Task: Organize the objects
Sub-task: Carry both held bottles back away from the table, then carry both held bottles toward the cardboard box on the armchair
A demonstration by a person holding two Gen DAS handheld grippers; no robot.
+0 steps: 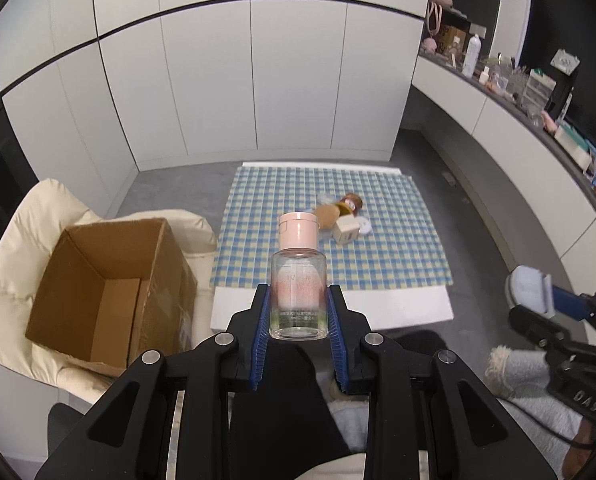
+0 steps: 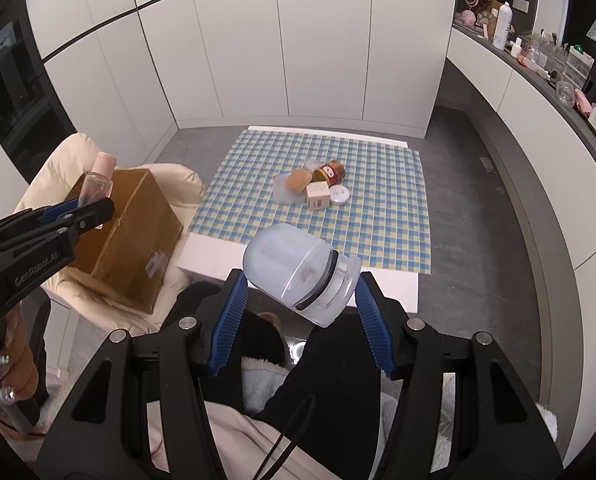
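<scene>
A clear plastic bottle with a pink flip cap [image 1: 298,280] is clamped upright between the blue ribbed pads of the left gripper [image 1: 298,312], the jaws drawn in tight on its lower body so that the cap stands beyond the fingertips. The same bottle is seen from the right wrist view above an open brown cardboard box [image 2: 134,236], which rests on a cream padded cushion [image 2: 58,168].

A pale blue translucent plastic container with a dark band round it [image 2: 298,272] is held tilted between the blue pads of the right gripper [image 2: 299,284]; the jaws are set fairly wide around it, and it leans across the gap with its rounded end towards the left finger.

Beyond both grippers, a blue and yellow checked cloth [image 2: 377,220] is spread on a white low table [image 2: 218,256]. Near its middle a small cluster is grouped close together: a brown jar [image 2: 331,172], a tan rounded sponge [image 2: 299,180], a cream cube-shaped box [image 2: 317,196] and a white round tin [image 2: 339,194].
</scene>
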